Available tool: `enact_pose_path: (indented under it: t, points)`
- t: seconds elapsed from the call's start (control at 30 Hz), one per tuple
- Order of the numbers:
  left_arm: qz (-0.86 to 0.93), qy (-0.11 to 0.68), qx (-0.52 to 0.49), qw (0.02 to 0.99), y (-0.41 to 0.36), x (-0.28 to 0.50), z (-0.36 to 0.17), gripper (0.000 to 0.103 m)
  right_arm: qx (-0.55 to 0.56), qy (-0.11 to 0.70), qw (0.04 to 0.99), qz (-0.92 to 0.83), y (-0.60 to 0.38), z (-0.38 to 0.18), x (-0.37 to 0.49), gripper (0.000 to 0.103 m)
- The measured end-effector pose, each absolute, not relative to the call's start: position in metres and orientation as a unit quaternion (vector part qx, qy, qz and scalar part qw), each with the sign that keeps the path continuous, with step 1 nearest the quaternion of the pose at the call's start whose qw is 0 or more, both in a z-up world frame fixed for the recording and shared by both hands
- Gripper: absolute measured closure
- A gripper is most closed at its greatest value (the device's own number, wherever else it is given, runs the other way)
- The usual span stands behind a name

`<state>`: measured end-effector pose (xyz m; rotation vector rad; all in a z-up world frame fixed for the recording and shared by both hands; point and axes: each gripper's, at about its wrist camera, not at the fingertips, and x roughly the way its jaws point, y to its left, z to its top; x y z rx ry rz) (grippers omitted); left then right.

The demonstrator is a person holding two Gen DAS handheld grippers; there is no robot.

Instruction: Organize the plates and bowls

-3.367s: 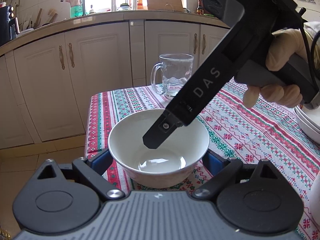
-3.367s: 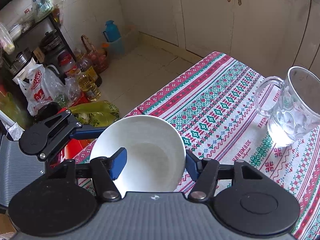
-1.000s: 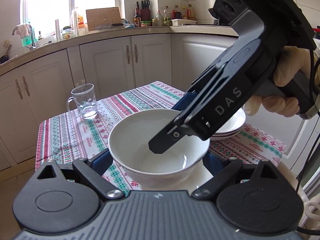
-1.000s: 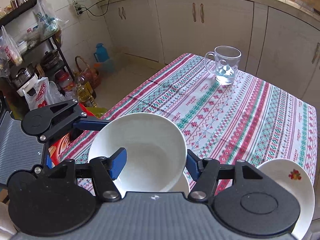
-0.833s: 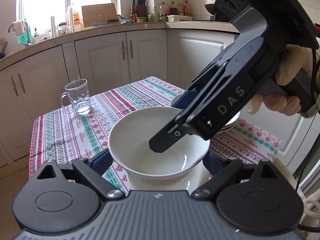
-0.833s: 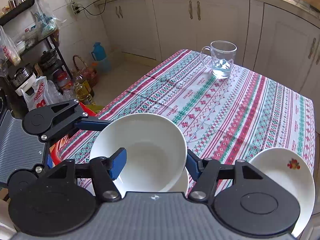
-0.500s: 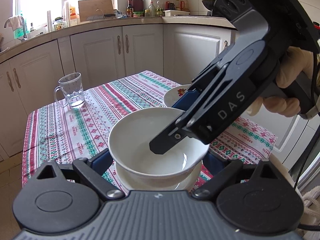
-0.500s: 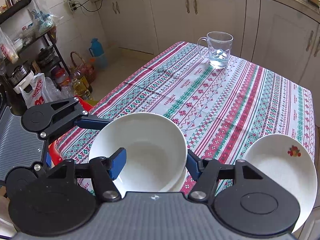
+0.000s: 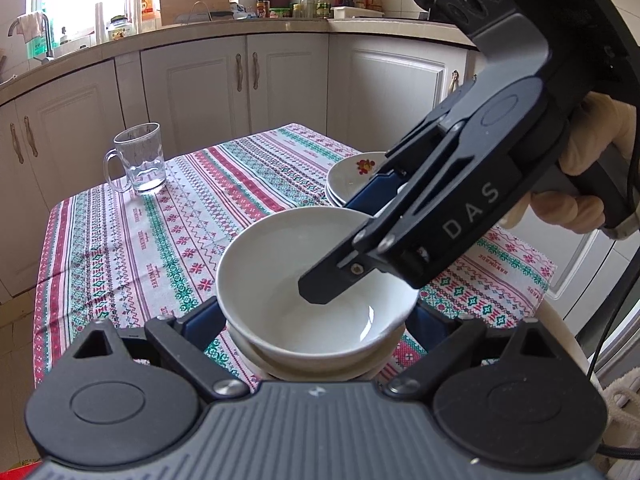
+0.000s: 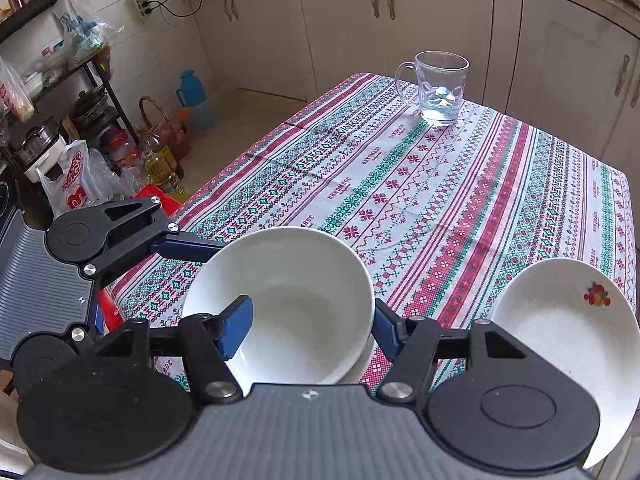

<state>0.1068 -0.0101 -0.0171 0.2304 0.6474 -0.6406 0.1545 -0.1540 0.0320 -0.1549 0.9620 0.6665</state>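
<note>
A plain white bowl (image 9: 280, 264) rests nested in a second white bowl (image 9: 320, 370) near the table's near edge. My left gripper (image 9: 316, 314) spans the upper bowl, a blue pad against each side. My right gripper (image 10: 310, 330) comes in from the right and holds the same bowl (image 10: 296, 280) at its rim, one finger inside and one outside. In the right wrist view, only one finger of the left gripper shows (image 10: 188, 249); the bowl hides the other. Beside the bowls stands a stack of white plates (image 9: 348, 178), the top one with a small fruit print (image 10: 560, 320).
A glass mug (image 9: 138, 160) with a little water stands at the far corner of the patterned tablecloth (image 9: 224, 208). A gloved hand (image 9: 592, 172) holds the right gripper. White cabinets (image 9: 280, 80) run behind the table. Bags, bottles and a shelf (image 10: 80, 128) crowd the floor to the left.
Both grippers have carried the bowl from beside the mug across to the plates. Over the last second it sank onto the second bowl. Neither grip has changed.
</note>
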Motion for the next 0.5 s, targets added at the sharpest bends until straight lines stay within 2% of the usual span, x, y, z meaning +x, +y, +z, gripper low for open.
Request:
enact_pose_path:
  t: [0.2, 0.5]
  points:
    - [-0.309, 0.317, 0.11, 0.89, -0.0099, 0.1092, -0.0193, 0.008, -0.079, 0.453, 0.831, 0.314, -0.1519, 0.0305, 0.1532, 0.033]
    - [-0.308, 0.317, 0.113, 0.89, -0.0091, 0.1107, -0.0215, 0.007, -0.081, 0.45, 0.829, 0.321, -0.1494, 0.0277, 0.1515, 0.025]
